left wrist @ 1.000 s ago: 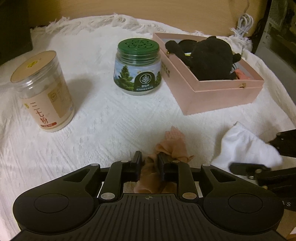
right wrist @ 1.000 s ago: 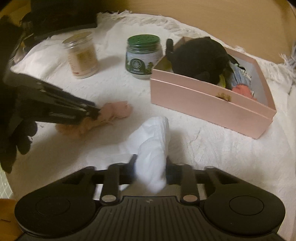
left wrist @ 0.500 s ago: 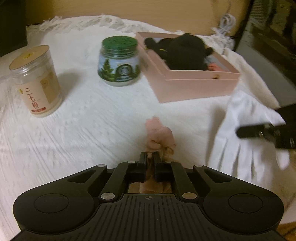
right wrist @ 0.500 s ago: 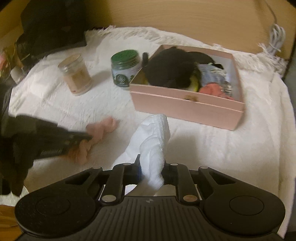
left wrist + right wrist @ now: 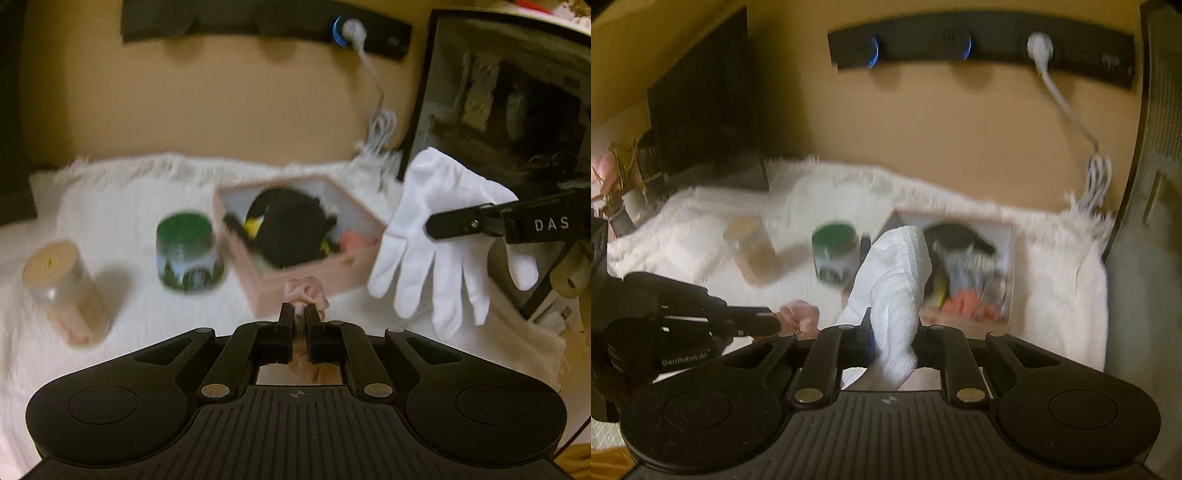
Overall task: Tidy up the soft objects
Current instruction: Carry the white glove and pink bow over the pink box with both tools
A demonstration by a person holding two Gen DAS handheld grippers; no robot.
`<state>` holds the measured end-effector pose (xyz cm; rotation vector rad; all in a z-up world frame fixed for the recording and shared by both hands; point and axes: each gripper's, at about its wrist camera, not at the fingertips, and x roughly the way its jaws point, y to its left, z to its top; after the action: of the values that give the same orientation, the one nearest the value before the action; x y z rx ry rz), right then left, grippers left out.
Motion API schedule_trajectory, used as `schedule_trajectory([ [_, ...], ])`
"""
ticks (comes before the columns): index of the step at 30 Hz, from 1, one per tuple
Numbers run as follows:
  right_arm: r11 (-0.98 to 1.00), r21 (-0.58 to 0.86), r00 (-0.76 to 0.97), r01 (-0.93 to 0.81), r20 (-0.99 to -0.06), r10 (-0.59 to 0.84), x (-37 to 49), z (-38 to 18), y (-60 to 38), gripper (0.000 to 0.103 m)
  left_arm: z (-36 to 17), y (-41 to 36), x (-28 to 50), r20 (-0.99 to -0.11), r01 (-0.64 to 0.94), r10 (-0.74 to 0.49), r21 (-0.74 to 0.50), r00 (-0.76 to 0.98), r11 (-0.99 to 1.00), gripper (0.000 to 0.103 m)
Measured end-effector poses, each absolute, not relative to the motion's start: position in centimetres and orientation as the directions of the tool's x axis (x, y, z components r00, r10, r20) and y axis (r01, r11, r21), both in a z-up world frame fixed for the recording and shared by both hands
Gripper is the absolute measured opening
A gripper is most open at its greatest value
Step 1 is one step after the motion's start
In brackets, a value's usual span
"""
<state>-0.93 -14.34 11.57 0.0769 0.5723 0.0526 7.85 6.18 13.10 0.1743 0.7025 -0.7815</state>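
- The left gripper (image 5: pixel 299 314) has its jaws closed narrowly on a crumpled pink fabric piece (image 5: pixel 307 291), which bunches up just past the black fingertips and also shows below them, in the gap behind the jaws.
- From the right wrist view, the same left gripper (image 5: pixel 777 322) enters from the left side, with the pink fabric piece (image 5: pixel 800 313) clamped at its tip.
- The right gripper (image 5: pixel 892 332) has its jaws pressed together on a white woven cotton glove (image 5: pixel 897 288); the cuff end rises above the jaws and a fold hangs beneath them.
- In the left wrist view, the right gripper (image 5: pixel 432 226) holds the white glove (image 5: pixel 436 236) in the air, fingers hanging downward, clear of the cloth below.
- A pale pink rectangular cardboard box (image 5: pixel 295 284) stands open on a white textured cloth (image 5: pixel 129 206) that covers the tabletop. Inside it lies a black plush toy with yellow details (image 5: pixel 291 229), with an orange-pink soft item beside it.
- A glass jar with a green perforated lid (image 5: pixel 188 254) stands just left of the box.
- A clear plastic canister with a tan lid (image 5: pixel 62 291) stands further left, apart from the jar.
- A white cable (image 5: pixel 376 110) runs down the tan wall from a black socket strip (image 5: pixel 266 18).
- Both views are motion-blurred; labels on the containers cannot be read.
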Motion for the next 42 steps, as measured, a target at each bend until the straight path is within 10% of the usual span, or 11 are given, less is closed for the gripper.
schedule_trajectory([
  [18,0.985,0.148,0.935,0.084,-0.354,-0.026,7.8,22.4,-18.8,0.015,19.0,-1.8,19.4,-0.452,0.744,-0.768,-0.281,0.454,0.606,0.009],
  [24,0.956,0.247,0.872,0.161,-0.489,-0.021,13.7,16.9,-20.9,0.015,9.5,-6.4,24.9,-0.708,0.658,-0.636,-0.325,0.306,0.679,0.011],
  [37,0.916,0.272,0.652,0.296,-0.758,0.014,21.9,3.9,-23.9,0.017,5.5,-6.4,28.2,-0.705,0.657,-0.661,-0.375,0.255,0.654,0.055],
  [42,0.920,0.268,0.635,0.285,-0.772,0.028,22.3,3.2,-23.9,0.017,5.3,-6.3,28.8,-0.714,0.624,-0.658,-0.407,0.238,0.667,0.055],
])
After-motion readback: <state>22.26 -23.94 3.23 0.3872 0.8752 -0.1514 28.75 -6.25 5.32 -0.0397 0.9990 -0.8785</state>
